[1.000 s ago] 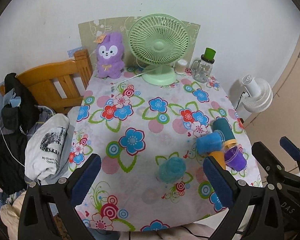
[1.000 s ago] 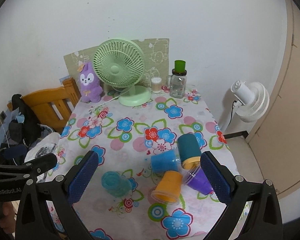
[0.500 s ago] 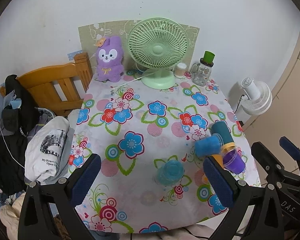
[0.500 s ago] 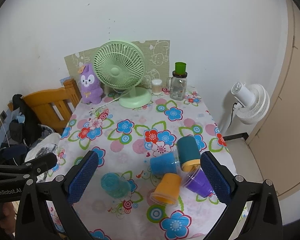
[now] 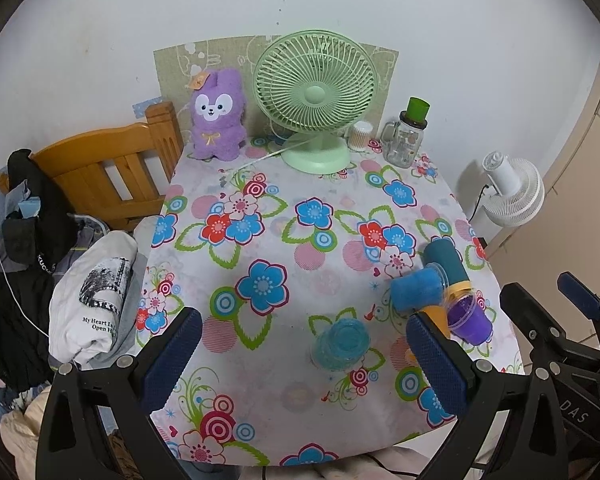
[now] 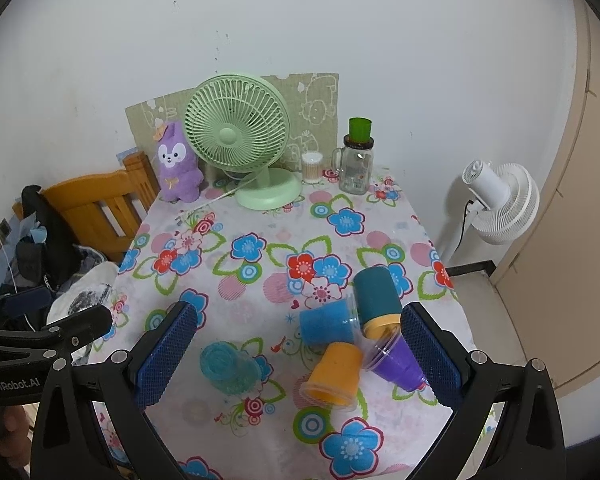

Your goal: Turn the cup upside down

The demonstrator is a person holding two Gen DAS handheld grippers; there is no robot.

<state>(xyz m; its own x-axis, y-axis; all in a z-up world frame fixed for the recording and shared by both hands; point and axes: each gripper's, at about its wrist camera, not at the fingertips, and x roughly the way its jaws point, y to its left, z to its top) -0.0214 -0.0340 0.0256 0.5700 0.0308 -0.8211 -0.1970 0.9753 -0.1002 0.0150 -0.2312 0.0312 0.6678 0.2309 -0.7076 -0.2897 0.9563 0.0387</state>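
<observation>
A light-blue cup (image 5: 342, 344) stands on the floral tablecloth (image 5: 260, 240) near the front; it also shows in the right wrist view (image 6: 229, 367). To its right, several cups lie on their sides in a cluster: a blue one (image 6: 328, 325), a dark teal one (image 6: 376, 294), an orange one (image 6: 334, 374) and a purple one (image 6: 396, 366). My left gripper (image 5: 300, 360) is open and empty, held above the table's front edge. My right gripper (image 6: 296, 354) is open and empty, above the front right of the table.
A green desk fan (image 5: 316, 92), a purple plush toy (image 5: 218, 118), a small jar of cotton swabs (image 5: 360, 136) and a glass mug with a green lid (image 5: 406, 138) stand along the back. A wooden chair (image 5: 108, 168) with clothes is at the left. A white fan (image 5: 512, 188) stands on the floor at right.
Both grippers have drawn back and risen slightly, so the table looks farther away. The cups have not moved. Both grippers stay open.
</observation>
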